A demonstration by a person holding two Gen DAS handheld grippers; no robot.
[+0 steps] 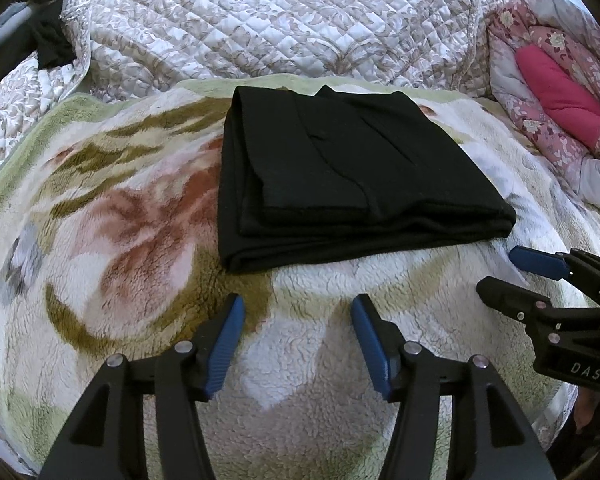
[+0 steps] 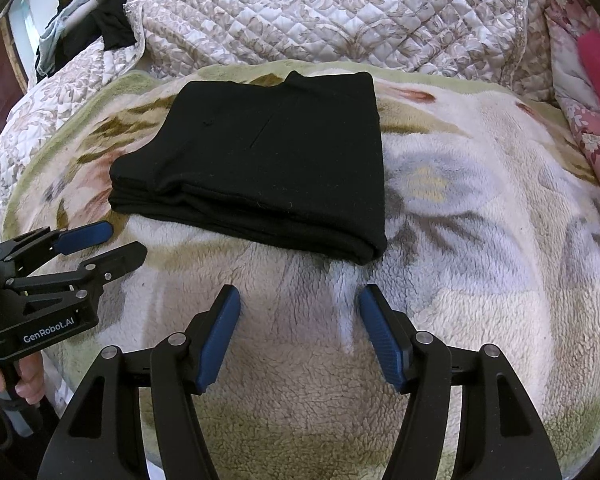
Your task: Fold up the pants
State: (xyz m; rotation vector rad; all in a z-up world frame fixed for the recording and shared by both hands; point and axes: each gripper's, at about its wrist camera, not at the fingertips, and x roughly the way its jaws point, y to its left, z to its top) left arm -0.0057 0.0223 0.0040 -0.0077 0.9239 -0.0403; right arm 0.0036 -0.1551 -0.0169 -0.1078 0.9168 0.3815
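Nearest to me, my left gripper (image 1: 296, 340) stands with its blue pads apart and nothing between them, only the fleece blanket (image 1: 140, 220) below; my right gripper (image 2: 298, 336) is the same, jaws spread and empty, just beside the left one, and each of them shows at the edge of the other's view. A little further, not touched by any finger, the black pants (image 1: 340, 160) lie on the blanket as a compact rectangle of several layers, the near edge showing stacked folds; I judge the folding is finished or almost finished. The cloth looks soft, light and a bit thick, a knit that will sag and slide open if I lift it by one layer only; so, if I must move or fold it again, I would take the whole stack at the two near corners, one gripper on each, pinching all layers together. There is free blanket on the left, on the right and in front of the pants, enough room for sliding; behind them the quilted cover (image 1: 260, 20) rises close to the far edge, and at the right side a pink floral quilt (image 1: 548, 92) is bunched, so I judge less room there.
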